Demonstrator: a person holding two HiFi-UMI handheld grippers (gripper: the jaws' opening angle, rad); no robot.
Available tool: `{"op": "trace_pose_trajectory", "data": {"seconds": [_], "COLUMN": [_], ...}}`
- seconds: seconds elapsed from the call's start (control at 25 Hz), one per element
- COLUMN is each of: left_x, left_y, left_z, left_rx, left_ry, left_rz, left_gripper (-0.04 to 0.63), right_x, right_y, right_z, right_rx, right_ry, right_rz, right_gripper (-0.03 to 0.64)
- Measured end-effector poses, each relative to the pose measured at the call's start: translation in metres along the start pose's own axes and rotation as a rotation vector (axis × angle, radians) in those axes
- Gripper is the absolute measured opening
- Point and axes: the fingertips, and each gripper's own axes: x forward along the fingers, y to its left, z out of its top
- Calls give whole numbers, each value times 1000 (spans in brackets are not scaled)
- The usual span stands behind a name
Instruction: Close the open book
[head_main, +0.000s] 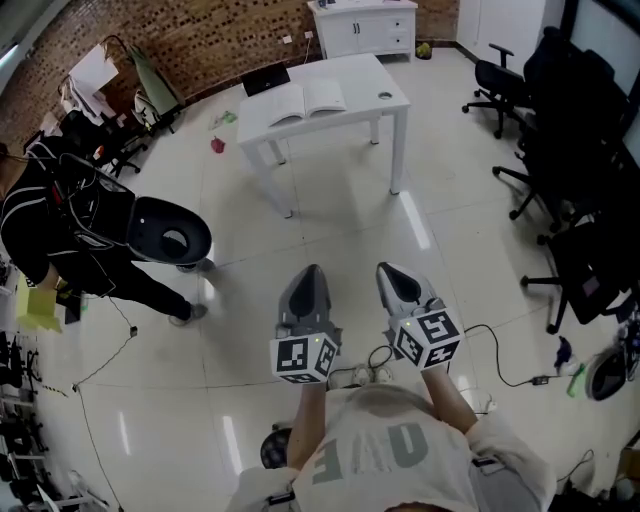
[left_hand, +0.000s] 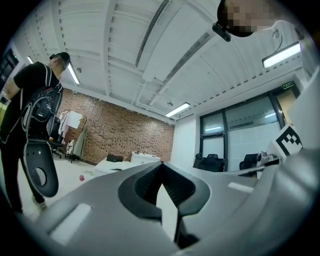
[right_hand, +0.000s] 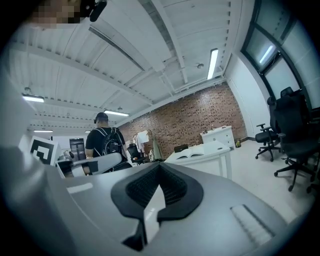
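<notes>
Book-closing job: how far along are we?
Done: nothing; the book lies open on the white table across the room. In hand: nothing; the left hand-held gripper and right hand-held gripper are shut, empty, well short of the table. Left: approach, fold one half over, press the book closed.

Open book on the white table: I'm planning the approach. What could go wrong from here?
The open book lies far across the room from the shut left gripper and right gripper; on the walk over, the floor cable at the right could snag a foot. The dark laptop just behind the book might get bumped.
</notes>
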Motion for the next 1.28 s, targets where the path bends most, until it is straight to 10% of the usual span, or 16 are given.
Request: {"op": "trace_pose_trajectory", "data": {"seconds": [0.6,1.28], "left_x": [32,325], "left_y": [22,225], "left_z": [-36,-12], "left_rx": [-59,12], "left_ry": [43,-2], "left_rz": [36,-17], "left_gripper": [12,12], "right_x": [40,370], "right_y": [-16,-119], "right_z": [-25,45], "right_rx": [59,89], "right_ry": [62,3], "right_rz": [89,11], "right_gripper": [3,12]}}
